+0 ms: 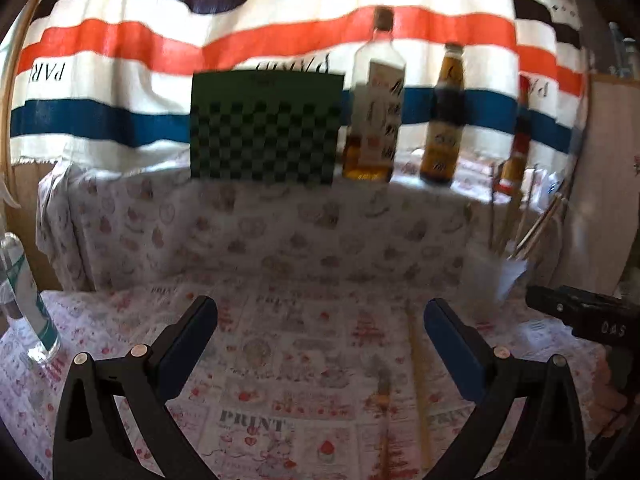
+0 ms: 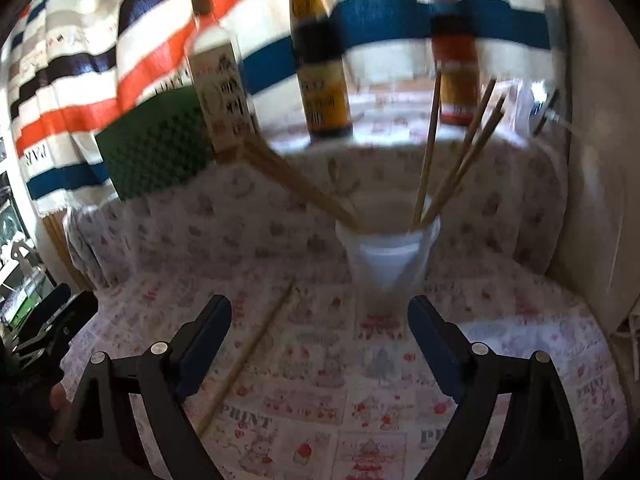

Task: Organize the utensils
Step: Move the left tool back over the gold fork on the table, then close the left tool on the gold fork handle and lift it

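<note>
The left gripper stands spread wide over the printed tablecloth, nothing between its jaws. The right gripper is likewise spread and empty, aimed at a white plastic cup just beyond its fingertips. One loose chopstick lies flat on the cloth between the two grippers; in the right wrist view its long axis runs diagonally, far tip pointing toward the cup's base, near end down by the right gripper's left finger. More chopsticks stand tilted in the cup, fanning outward. Behind, on a raised ledge, stand three sauce bottles and a green checkered board, backed by a striped cloth.
</note>
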The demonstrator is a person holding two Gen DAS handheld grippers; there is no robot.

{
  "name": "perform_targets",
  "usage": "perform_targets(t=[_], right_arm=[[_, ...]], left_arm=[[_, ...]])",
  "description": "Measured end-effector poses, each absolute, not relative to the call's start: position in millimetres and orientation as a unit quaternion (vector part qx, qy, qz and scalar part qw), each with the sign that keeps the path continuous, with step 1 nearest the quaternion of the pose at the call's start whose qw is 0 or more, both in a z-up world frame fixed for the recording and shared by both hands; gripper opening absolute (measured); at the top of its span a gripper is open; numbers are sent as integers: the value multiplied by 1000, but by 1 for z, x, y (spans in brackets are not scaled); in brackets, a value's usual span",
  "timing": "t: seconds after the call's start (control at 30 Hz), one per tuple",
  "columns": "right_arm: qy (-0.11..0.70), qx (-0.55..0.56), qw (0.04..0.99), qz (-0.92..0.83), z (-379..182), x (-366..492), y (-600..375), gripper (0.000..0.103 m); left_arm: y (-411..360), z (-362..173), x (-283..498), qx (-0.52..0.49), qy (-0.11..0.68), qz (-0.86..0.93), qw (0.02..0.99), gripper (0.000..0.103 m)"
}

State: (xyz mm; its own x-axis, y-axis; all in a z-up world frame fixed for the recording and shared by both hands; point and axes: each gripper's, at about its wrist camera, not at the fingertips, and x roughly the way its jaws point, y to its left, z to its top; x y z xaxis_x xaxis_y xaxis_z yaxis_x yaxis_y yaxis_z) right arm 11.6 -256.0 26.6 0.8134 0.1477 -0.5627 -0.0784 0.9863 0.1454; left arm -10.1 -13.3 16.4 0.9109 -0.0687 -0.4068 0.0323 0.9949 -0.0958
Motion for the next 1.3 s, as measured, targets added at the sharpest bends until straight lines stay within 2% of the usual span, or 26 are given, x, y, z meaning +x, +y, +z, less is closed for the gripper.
perform_targets(t=[0.27, 0.53, 0.83, 1.0, 1.17, 1.23, 1.3], right_arm=[[325, 26, 944, 49, 4, 18, -241, 91], [328, 9, 944, 41, 3, 17, -234, 91], [331, -3, 943, 19, 3, 19, -234, 91], [339, -10, 940, 19, 1, 22, -234, 91], [336, -21, 942, 11, -1, 22, -231, 91], [337, -30, 941, 5, -3, 23, -229, 91], [340, -35, 940, 7, -4, 23, -228, 91]], left_arm=[[-8, -2, 7, -74, 264, -46, 961, 102], [-13, -10, 15, -53, 293, -16, 954, 102], [-17, -19, 22, -85, 348, -96, 929, 102], [-27, -24, 25, -69, 389, -110, 912, 80], [-32, -35, 28, -54, 428, -111, 895, 43], [-34, -39, 30, -66, 443, -135, 884, 36], [-39, -41, 29, -67, 449, -154, 878, 35]])
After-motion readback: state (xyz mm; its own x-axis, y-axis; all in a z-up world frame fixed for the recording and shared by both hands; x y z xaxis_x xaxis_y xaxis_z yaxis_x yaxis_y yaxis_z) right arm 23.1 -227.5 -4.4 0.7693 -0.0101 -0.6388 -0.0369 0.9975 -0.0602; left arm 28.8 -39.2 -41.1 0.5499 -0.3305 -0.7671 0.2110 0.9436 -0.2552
